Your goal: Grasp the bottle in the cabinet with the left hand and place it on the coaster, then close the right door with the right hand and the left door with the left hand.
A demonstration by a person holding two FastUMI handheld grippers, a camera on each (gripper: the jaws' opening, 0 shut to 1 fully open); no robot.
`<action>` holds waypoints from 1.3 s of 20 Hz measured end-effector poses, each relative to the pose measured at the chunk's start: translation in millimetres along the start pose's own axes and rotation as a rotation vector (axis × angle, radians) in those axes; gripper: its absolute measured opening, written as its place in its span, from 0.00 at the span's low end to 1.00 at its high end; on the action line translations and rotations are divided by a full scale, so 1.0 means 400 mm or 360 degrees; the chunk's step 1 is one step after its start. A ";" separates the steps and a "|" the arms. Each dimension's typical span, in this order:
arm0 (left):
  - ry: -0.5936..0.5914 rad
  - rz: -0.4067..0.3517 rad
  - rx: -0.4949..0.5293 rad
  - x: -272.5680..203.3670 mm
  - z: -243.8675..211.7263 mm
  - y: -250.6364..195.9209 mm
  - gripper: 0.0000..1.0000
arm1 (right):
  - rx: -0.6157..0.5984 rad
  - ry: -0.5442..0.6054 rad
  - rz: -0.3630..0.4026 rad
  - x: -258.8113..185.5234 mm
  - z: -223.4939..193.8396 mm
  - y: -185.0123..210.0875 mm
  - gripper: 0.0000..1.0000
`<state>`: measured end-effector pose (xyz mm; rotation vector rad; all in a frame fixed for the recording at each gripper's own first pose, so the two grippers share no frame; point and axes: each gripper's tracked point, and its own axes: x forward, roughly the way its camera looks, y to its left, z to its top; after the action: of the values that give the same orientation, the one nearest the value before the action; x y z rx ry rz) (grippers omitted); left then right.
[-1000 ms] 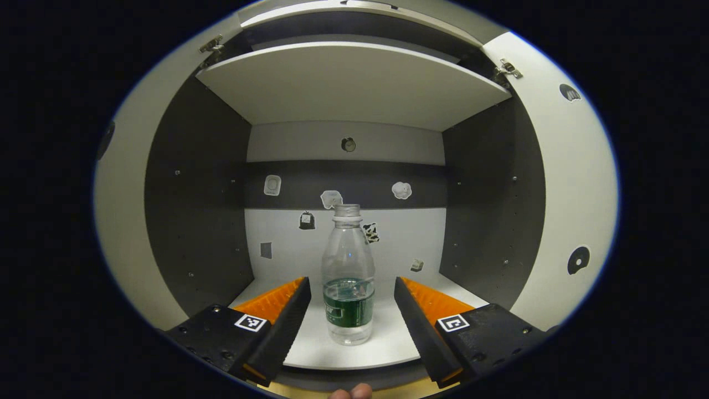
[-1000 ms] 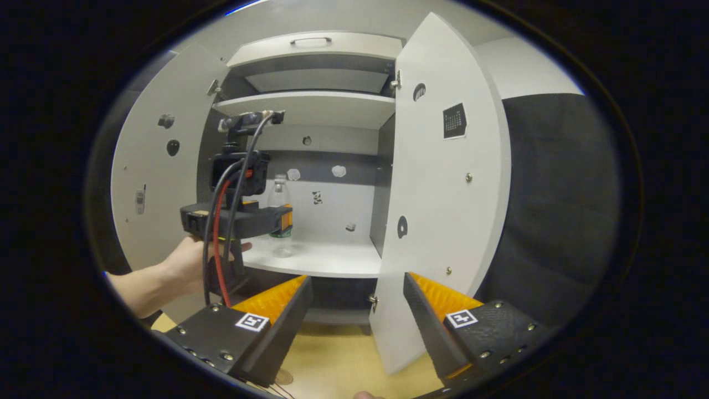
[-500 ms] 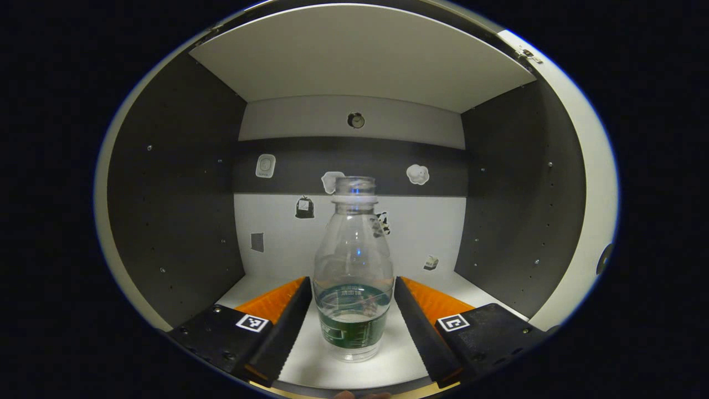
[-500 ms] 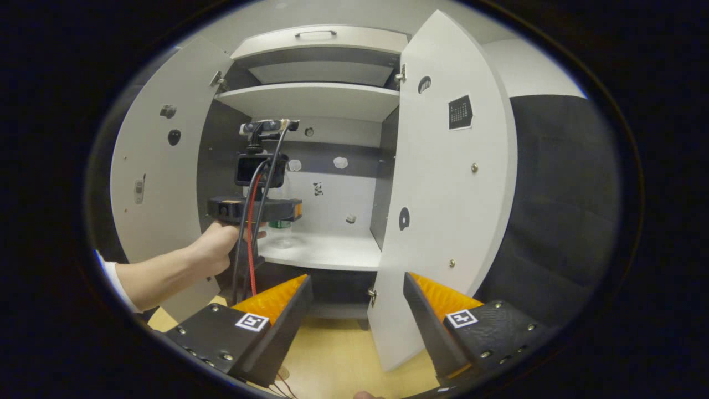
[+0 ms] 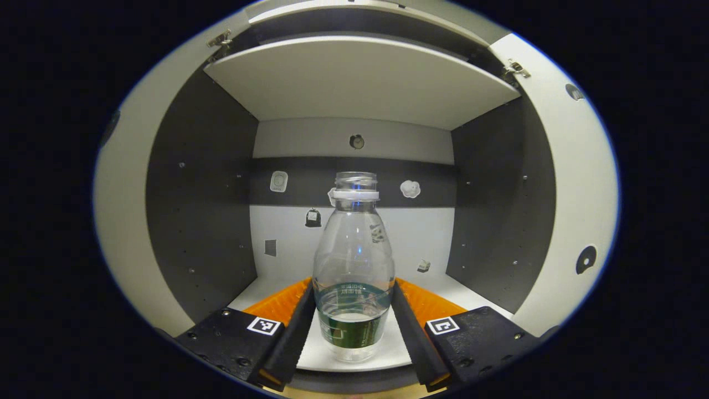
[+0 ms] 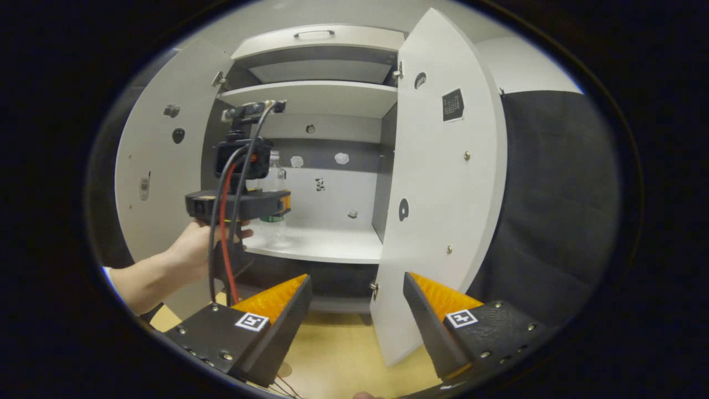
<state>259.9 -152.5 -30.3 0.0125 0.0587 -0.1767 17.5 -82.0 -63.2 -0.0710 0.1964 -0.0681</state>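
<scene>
A clear plastic bottle (image 5: 353, 266) with a dark green label band and a white neck ring stands out against a two-tone cabinet (image 5: 199, 210): dark grey side walls, pale grey-white shelves (image 5: 354, 83), and a back panel of light grey crossed by a dark grey stripe. Small white and black stickers (image 5: 410, 189) dot that back panel. The open white right door (image 6: 443, 194) carries round black marks and a black square sticker with a white grid. Below lies a yellow-tan wooden floor (image 6: 338, 360). Red and black cables (image 6: 224, 221) hang beside a white sleeve (image 6: 111, 274).
</scene>
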 end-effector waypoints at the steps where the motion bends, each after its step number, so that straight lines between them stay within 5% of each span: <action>1: -0.0016 -0.0011 0.0001 -0.040 0.004 -0.007 0.82 | 0.0005 0.0001 0.0001 -0.006 -0.004 -0.003 1.00; 6: -0.0088 -0.0002 0.0042 -0.240 -0.011 -0.030 0.81 | 0.0046 0.0047 -0.0005 -0.041 -0.050 -0.033 1.00; 13: 0.0026 0.0011 0.0096 -0.457 -0.234 -0.070 0.81 | 0.0064 0.0138 -0.0023 -0.111 -0.128 -0.085 1.00; 26: 0.0329 0.0029 0.0096 -0.599 -0.682 -0.105 0.82 | 0.0072 0.0414 -0.0010 -0.182 -0.326 -0.145 0.98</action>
<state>1.6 -147.2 -288.8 0.0915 0.2595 -0.1581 -82.8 -142.8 -172.3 -0.0176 0.4543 -0.0882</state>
